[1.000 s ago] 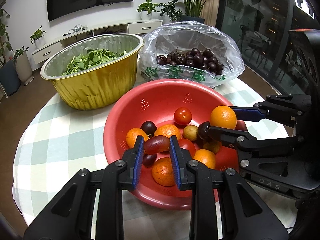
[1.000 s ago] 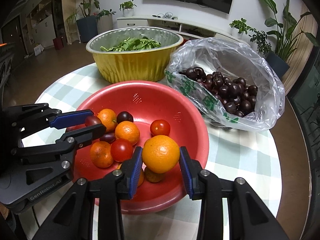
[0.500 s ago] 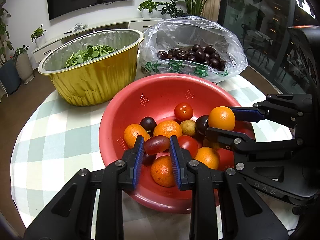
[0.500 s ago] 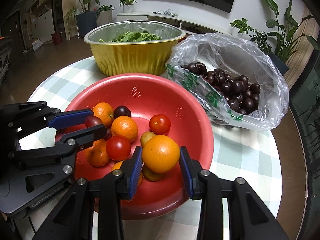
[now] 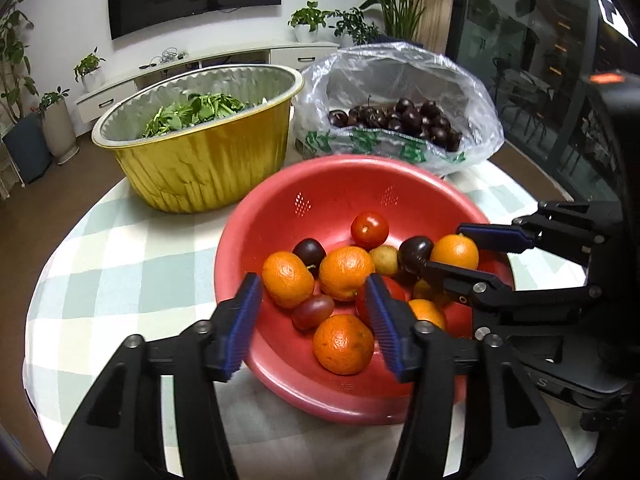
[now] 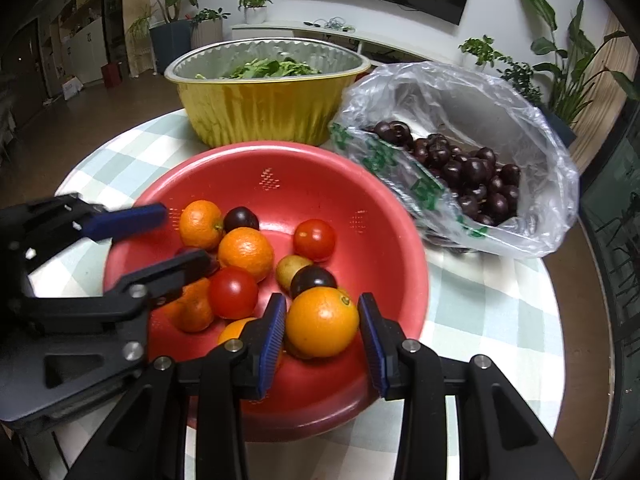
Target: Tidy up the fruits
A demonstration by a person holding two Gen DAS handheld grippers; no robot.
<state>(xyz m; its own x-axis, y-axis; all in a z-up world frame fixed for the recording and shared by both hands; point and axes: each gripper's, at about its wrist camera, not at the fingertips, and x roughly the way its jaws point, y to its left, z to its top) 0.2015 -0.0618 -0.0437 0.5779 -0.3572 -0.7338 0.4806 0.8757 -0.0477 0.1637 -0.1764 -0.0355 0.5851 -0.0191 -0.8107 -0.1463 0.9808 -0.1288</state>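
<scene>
A red colander bowl holds several oranges, tomatoes and dark plums. My left gripper hovers over the bowl's near left side, and its jaws are opening. A small dark red oblong fruit lies loose in the bowl below them, between two oranges, with neither pad touching it. My right gripper is shut on an orange, held just above the fruit at the bowl's near right side.
A gold foil bowl of green leaves stands behind the colander. Beside it lies an open plastic bag of dark cherries. All rest on a round table with a checked cloth.
The left jaws have sprung apart and the dark red fruit they gripped now lies in the bowl. The right gripper still holds the orange in much the same place.
</scene>
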